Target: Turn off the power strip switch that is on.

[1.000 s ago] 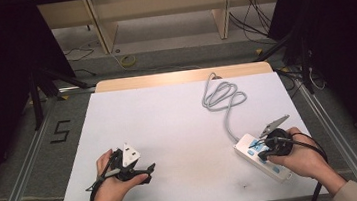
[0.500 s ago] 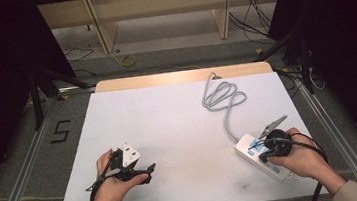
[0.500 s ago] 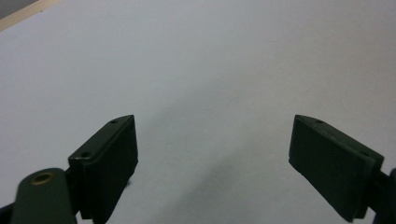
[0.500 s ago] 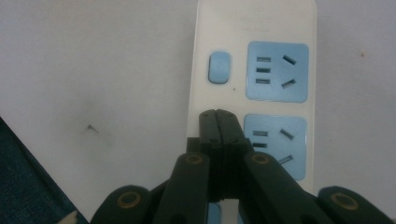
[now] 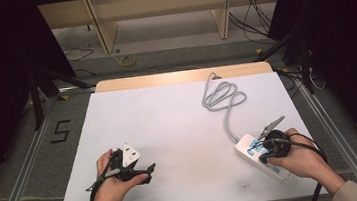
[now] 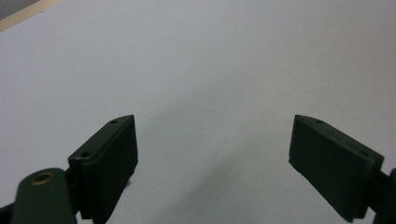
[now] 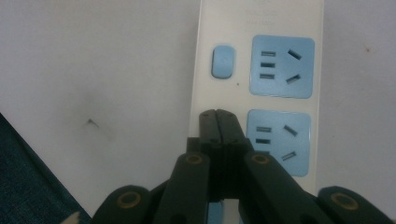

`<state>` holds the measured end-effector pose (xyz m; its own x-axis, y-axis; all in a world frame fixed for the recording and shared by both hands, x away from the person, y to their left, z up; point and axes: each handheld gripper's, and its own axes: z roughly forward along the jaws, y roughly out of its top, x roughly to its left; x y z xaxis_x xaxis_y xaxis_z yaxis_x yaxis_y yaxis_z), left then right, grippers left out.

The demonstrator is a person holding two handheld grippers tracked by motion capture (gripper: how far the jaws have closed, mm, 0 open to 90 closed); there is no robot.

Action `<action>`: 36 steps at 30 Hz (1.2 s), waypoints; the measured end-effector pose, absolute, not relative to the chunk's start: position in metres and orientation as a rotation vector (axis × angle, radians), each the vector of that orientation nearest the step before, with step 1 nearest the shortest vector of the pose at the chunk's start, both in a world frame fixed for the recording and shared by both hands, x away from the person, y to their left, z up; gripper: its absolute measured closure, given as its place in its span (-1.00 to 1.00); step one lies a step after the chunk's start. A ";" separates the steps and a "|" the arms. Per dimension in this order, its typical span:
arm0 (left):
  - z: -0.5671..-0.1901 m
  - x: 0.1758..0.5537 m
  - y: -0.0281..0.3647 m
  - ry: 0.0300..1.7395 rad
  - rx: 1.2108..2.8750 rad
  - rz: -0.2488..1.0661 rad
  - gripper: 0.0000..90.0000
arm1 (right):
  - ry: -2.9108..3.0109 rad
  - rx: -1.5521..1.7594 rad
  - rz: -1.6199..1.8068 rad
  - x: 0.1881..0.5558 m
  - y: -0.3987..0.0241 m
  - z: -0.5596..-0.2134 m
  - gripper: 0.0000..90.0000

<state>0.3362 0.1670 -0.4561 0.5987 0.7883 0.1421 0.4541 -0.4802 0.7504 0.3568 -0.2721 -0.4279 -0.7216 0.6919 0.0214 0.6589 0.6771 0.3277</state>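
1. High view: a white desk (image 5: 179,130) carries a white power strip (image 5: 260,158) with blue sockets near its front right corner. The strip's grey cable (image 5: 222,98) runs toward the far edge and lies in loose loops there. A person's right hand (image 5: 306,162) holds the right gripper (image 5: 264,149) directly over the strip. Near the front left corner, the left hand (image 5: 110,188) holds the left gripper (image 5: 146,170) low over bare desk, well apart from the strip.

2. Left gripper view: the two black fingers (image 6: 109,163) stand spread wide, with nothing between them, over the plain white surface.

3. Right gripper view: the black fingers (image 7: 217,126) are pressed together, pinching nothing. Their tips sit over the strip's white body, just beside the nearer blue socket (image 7: 279,140) and below a small blue switch (image 7: 222,61). A second blue socket (image 7: 281,66) lies beyond.
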 end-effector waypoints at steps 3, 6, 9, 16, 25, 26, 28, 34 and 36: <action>-0.456 0.336 0.167 0.978 2.144 0.631 -0.66 | 2.781 1.119 0.468 0.357 -0.271 -0.428 1.00; -0.456 0.336 0.167 0.975 2.146 0.632 -0.66 | 2.780 1.116 0.457 0.356 -0.270 -0.428 1.00; -0.456 0.336 0.167 0.976 2.148 0.631 -0.66 | 2.780 1.120 0.447 0.356 -0.269 -0.428 1.00; -0.456 0.336 0.167 0.977 2.145 0.633 -0.66 | 2.777 1.112 0.419 0.356 -0.266 -0.428 1.00; -0.456 0.336 0.166 0.975 2.146 0.633 -0.66 | 2.782 1.114 0.401 0.355 -0.266 -0.428 1.00; -0.456 0.336 0.166 0.975 2.146 0.631 -0.66 | 2.782 1.115 0.400 0.355 -0.265 -0.428 1.00; -0.456 0.336 0.166 0.977 2.145 0.632 -0.66 | 2.782 1.119 0.398 0.355 -0.265 -0.428 1.00; -0.456 0.336 0.166 0.972 2.154 0.631 -0.66 | 2.782 1.135 0.378 0.356 -0.264 -0.428 1.00; -0.456 0.336 0.165 0.974 2.147 0.632 -0.66 | 2.781 1.139 0.374 0.356 -0.263 -0.428 1.00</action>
<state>0.3360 0.1654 -0.4559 0.6005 0.7865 0.1444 0.4524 -0.4830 0.7497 0.3561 -0.2635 -0.4278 -0.7116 0.7025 -0.0114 0.6745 0.6876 0.2689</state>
